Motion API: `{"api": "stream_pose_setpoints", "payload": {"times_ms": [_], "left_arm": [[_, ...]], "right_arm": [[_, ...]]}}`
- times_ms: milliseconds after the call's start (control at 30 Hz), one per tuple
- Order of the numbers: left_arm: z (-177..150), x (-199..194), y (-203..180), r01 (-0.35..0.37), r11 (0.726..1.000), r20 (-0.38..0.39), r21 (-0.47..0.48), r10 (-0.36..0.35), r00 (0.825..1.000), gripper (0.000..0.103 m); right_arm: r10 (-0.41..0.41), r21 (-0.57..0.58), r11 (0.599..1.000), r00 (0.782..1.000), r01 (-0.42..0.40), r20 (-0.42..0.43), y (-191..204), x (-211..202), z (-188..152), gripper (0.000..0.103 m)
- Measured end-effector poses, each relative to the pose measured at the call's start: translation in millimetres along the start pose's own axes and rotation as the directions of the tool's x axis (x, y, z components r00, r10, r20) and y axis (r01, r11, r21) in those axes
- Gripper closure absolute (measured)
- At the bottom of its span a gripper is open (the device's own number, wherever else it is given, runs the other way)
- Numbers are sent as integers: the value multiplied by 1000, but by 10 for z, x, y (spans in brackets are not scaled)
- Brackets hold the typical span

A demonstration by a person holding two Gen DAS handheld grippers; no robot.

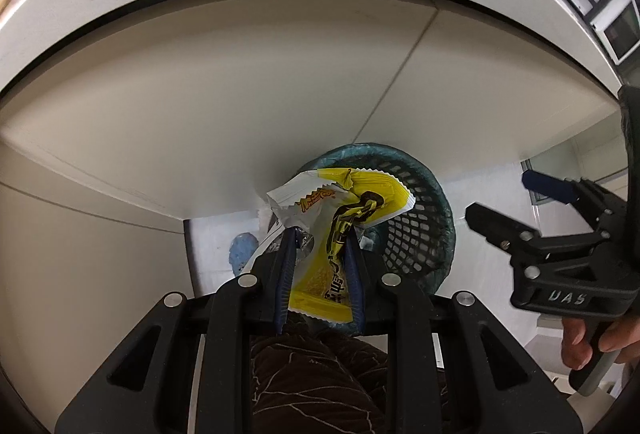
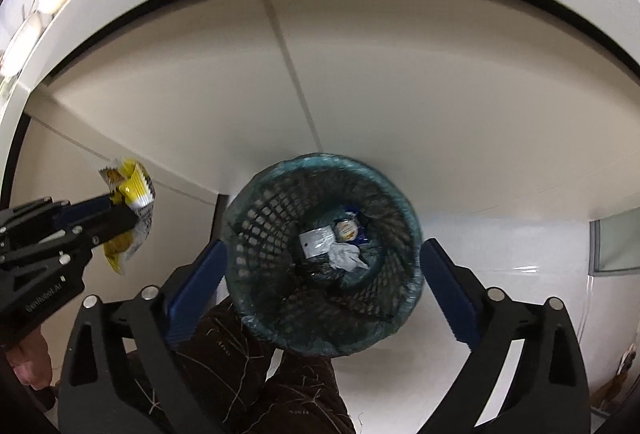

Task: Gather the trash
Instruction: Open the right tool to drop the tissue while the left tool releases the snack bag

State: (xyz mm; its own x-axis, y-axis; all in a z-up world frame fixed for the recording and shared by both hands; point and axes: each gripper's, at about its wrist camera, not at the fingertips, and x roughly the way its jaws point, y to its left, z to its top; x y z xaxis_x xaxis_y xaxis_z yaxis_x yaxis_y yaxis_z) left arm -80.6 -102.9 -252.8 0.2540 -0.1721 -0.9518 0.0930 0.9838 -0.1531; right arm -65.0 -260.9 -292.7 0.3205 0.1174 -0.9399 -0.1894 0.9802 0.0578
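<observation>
We see our right gripper (image 2: pixel 322 266) spread wide above the mesh bin (image 2: pixel 256 226) holding scraps, while our left gripper (image 2: pixel 132 214) pinches a yellow wrapper (image 2: pixel 134 186) beside it.

One mesh bin (image 2: pixel 320 254); three trash pieces inside; one yellow wrapper (image 1: pixel 340 230); two grippers.

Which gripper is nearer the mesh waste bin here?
Right. The right gripper hangs directly above the waste bin, jaws open and empty. The left gripper is off to the side, clamped on a yellow wrapper.
</observation>
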Motion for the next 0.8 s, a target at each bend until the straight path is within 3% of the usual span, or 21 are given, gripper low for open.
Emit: {"api": "stream_pose_setpoints", "payload": {"times_ms": [433, 667, 800], "left_arm": [[-26, 314, -372, 48, 992, -29, 114, -45, 999, 80], [-46, 438, -512, 71, 987, -54, 146, -64, 997, 80], [-41, 468, -554, 65, 985, -59, 161, -56, 997, 71]], "right_arm": [[-93, 108, 990, 993, 86, 66, -535, -389, -77, 8], [-103, 131, 987, 993, 94, 62, -685, -475, -123, 8], [-102, 132, 987, 993, 93, 66, -696, -500, -127, 8]]}}
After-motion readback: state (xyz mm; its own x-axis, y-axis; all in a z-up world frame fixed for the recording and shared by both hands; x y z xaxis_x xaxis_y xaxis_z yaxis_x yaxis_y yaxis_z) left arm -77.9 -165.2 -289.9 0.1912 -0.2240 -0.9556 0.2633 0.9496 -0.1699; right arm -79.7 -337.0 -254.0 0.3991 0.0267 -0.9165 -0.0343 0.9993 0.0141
